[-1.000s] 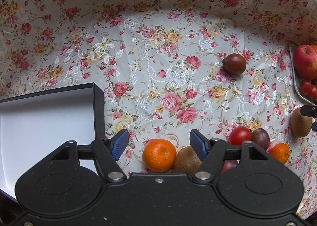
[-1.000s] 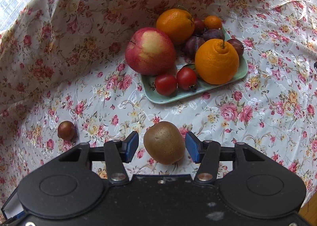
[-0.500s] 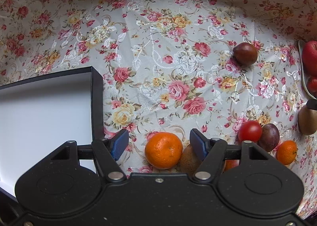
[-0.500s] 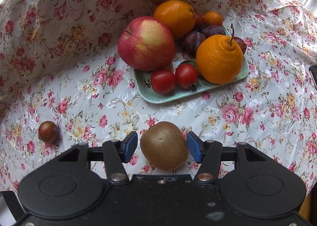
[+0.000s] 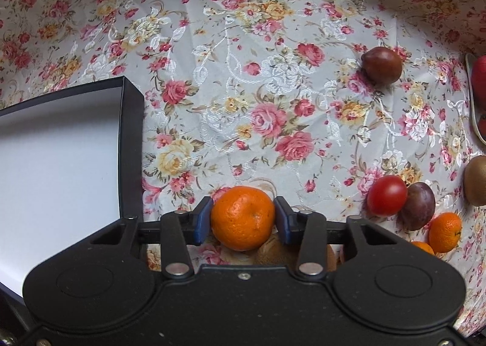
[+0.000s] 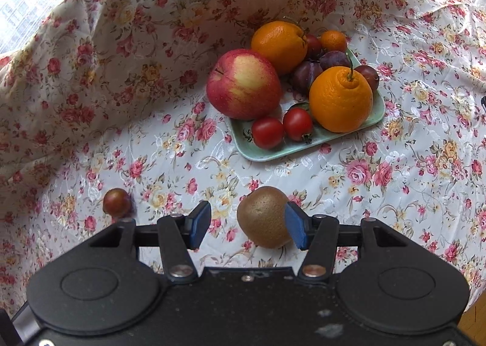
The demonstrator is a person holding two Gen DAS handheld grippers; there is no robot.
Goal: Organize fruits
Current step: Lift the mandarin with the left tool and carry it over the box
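Note:
My left gripper [image 5: 242, 219] is shut on an orange mandarin [image 5: 243, 218], both blue pads against its sides, with a kiwi [image 5: 273, 251] just beneath it. A black box with a white inside [image 5: 60, 169] lies to the left. My right gripper [image 6: 247, 226] is open around a brown kiwi [image 6: 263, 217]; the right pad touches it, the left pad stands apart. A green tray [image 6: 291, 148] beyond holds an apple [image 6: 243, 84], oranges, plums and cherry tomatoes.
Loose on the floral cloth in the left wrist view: a dark plum [image 5: 382, 65], a cherry tomato [image 5: 387, 195], a purple plum [image 5: 419, 206], a small mandarin [image 5: 445, 232]. The dark plum also shows in the right wrist view [image 6: 117, 202]. The cloth rises behind the tray.
My left gripper has closed onto the mandarin. My right gripper has shifted left, so the kiwi now sits against the right pad.

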